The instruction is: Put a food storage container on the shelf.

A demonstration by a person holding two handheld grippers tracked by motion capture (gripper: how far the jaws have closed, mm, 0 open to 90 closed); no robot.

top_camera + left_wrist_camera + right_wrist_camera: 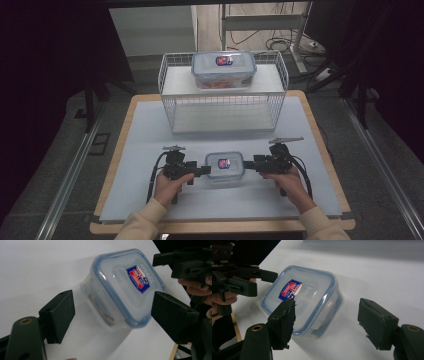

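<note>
Both grippers are held spread at the near table edge: left gripper [204, 170] and right gripper [250, 164] flank the small lidded container [224, 167] resting on the white table [145, 145]; nothing is pinched.

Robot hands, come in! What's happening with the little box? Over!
Left gripper open, right gripper open, one at each end of the small box. Box flat on the table, lid on, not gripped. Nothing in the way.

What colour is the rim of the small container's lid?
Blue, around a clear lid; clearest in the left gripper view.
</note>
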